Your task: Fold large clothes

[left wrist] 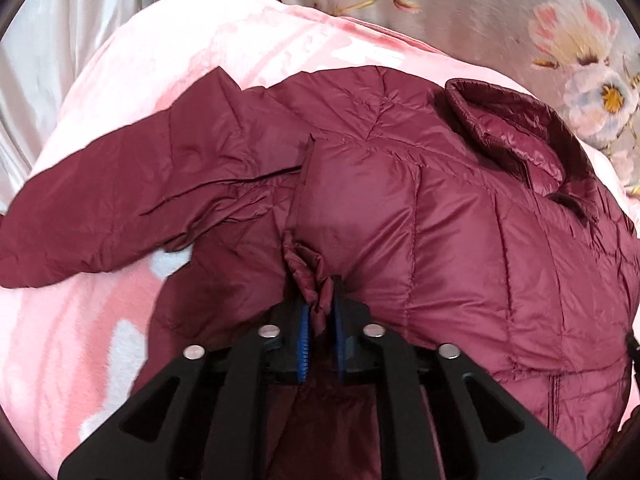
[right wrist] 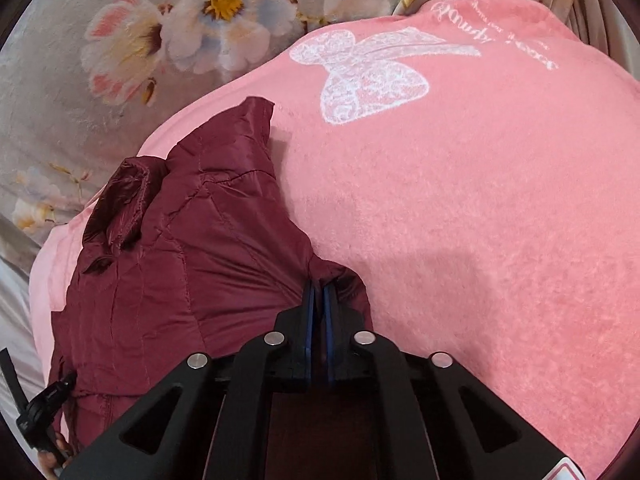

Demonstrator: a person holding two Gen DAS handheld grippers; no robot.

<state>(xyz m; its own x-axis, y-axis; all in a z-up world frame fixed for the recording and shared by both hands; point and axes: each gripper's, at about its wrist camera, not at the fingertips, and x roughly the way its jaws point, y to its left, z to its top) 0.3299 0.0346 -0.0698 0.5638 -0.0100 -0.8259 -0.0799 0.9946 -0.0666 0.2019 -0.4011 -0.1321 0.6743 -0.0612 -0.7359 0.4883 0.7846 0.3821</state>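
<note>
Jacket [left wrist: 400, 200] on pink blanket [right wrist: 460, 220]

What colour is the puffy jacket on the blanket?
Dark maroon jacket, quilted and shiny; the left wrist view shows it best.

Pink blanket [right wrist: 480, 208] lies over floral sheet [right wrist: 60, 120].

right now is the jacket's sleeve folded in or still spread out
Spread out: the sleeve lies out sideways on the pink blanket, off the jacket.
</note>
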